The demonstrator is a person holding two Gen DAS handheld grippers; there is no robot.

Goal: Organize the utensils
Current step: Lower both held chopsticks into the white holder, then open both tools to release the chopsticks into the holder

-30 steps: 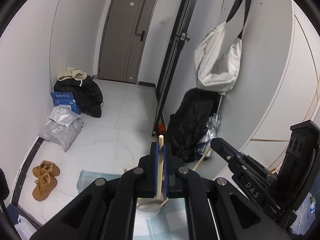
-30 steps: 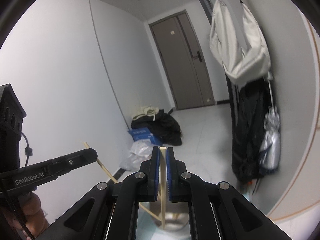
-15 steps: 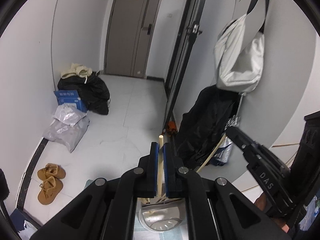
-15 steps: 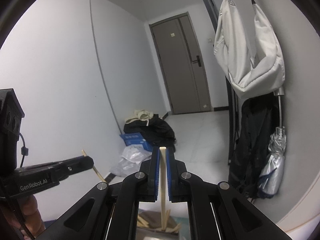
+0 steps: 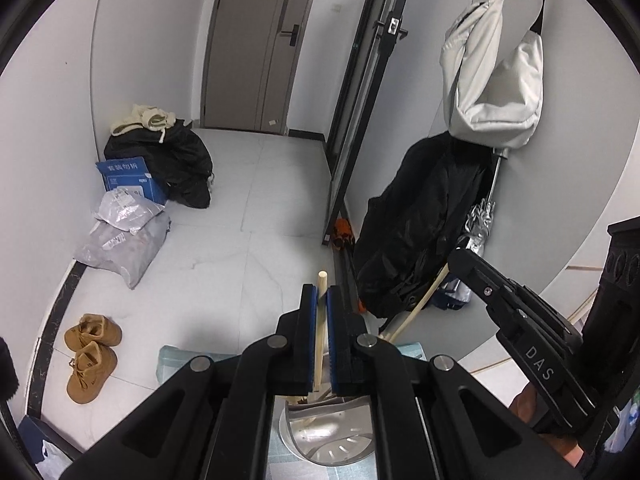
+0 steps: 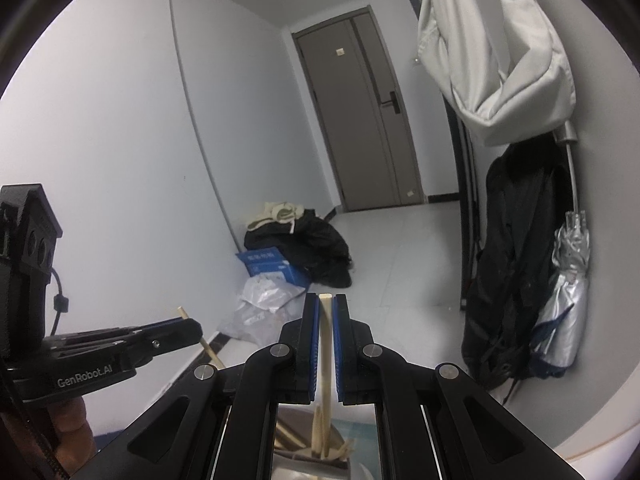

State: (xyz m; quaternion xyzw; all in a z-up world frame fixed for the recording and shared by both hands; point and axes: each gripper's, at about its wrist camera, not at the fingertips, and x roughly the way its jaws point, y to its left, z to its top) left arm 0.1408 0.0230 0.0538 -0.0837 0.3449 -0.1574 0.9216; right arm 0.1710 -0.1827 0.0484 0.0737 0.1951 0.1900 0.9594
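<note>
over the metal holder [image 5: 332,436], the left gripper [image 5: 319,300] and right gripper [image 6: 327,308] each pinch one upright chopstick [image 5: 320,332]; best lower them straight, releasing only once tips sit inside.

Two grippers are in view: the left gripper [image 5: 319,300] and the right gripper [image 6: 327,308], and each pinches one wooden chopstick [image 5: 319,332] [image 6: 327,344]. One metal utensil holder [image 5: 332,436] sits below them, with several more chopsticks [image 6: 320,436] inside, their exact number hard to tell. On the floor lie two brown boots [image 5: 90,352], one blue box [image 5: 128,178] and two grey parcel bags [image 5: 124,236]. One white bag [image 5: 496,80] hangs on the wall, with one folded umbrella [image 6: 568,300] beneath it.
</note>
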